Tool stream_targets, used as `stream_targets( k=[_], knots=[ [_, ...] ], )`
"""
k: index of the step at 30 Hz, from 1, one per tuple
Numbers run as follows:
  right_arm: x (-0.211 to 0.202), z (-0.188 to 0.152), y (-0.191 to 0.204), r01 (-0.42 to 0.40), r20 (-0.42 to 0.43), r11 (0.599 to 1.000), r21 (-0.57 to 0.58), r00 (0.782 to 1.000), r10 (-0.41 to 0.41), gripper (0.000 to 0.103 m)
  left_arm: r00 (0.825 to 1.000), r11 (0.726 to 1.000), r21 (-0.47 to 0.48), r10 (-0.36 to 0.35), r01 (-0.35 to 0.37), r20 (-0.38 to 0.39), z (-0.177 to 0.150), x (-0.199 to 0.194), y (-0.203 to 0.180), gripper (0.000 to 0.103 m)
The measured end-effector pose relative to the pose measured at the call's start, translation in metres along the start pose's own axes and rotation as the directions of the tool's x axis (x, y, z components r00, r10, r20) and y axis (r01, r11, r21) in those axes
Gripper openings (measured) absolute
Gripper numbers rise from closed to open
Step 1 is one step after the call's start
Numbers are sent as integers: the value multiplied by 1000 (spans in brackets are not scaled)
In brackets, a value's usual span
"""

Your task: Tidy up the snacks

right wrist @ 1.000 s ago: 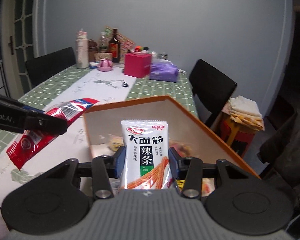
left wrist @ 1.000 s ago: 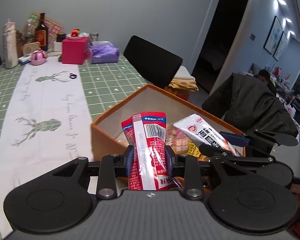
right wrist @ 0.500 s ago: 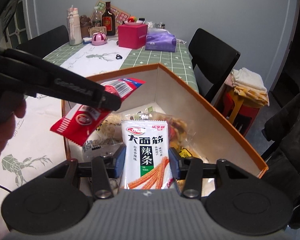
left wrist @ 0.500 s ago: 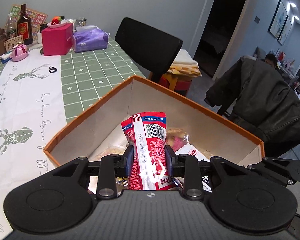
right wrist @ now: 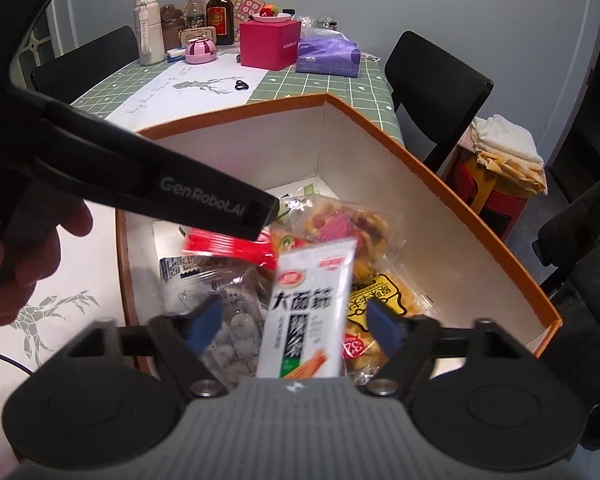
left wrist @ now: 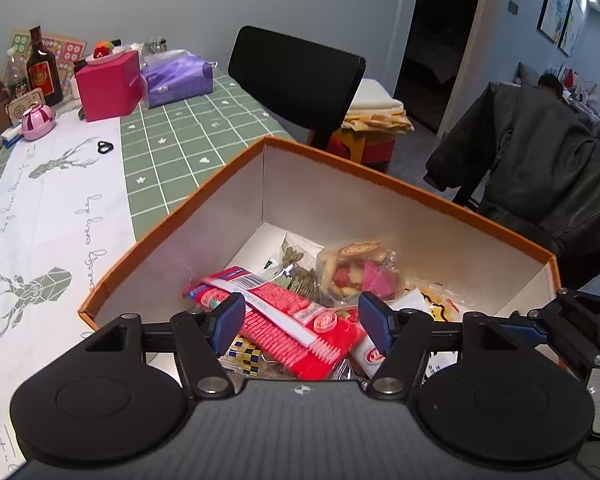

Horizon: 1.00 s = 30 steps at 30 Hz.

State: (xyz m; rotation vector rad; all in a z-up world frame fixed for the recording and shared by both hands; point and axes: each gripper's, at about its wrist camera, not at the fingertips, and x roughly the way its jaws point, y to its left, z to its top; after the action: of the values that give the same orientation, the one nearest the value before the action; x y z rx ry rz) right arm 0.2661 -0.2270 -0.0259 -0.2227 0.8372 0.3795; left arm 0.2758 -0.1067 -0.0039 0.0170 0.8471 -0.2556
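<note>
Both jaws have just been opening: my left gripper (left wrist: 302,322) let the red crinkly snack packet (left wrist: 284,316) fall into the orange-rimmed cardboard box (left wrist: 400,188), and my right gripper (right wrist: 294,326), jaws apart, frees the white spicy-strip packet (right wrist: 308,308), blurred. Both drops look done; I cannot see any snacks left outside.

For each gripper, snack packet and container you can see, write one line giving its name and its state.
Left gripper: open, jaws just opened, nothing gripped.
Right gripper: open, jaws just opened.
Red packet: released, lying in the box.
White packet: released, blurred, between the jaws.
Orange box: lidless, holding snacks.
</note>
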Motion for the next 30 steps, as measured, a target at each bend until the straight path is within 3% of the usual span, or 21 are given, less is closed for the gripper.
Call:
stream_targets(
  k=[7,14,19,23,30],
  knots=[
    [-30,4,4,51,57,999,-8,997,-50,86,999,1000,29,11,-12,36,1,-40,2,78],
    [-80,8,24,62,170,998,13,983,-63,91,992,991,78,106,-111,71,-13,-104,8,79],
    [-115,1,45,42,252,998,46,966,-52,93,973,981,83,159,-174,166,-34,-156,16,85],
    [-135,-11,66,22,296,997,74,954,-44,94,953,977,35,197,-210,230,-56,-189,24,89],
    [-152,-38,105,25,315,998,62,948,-43,98,926,962,-66,274,-266,261,-105,-223,38,90]
  ],
)
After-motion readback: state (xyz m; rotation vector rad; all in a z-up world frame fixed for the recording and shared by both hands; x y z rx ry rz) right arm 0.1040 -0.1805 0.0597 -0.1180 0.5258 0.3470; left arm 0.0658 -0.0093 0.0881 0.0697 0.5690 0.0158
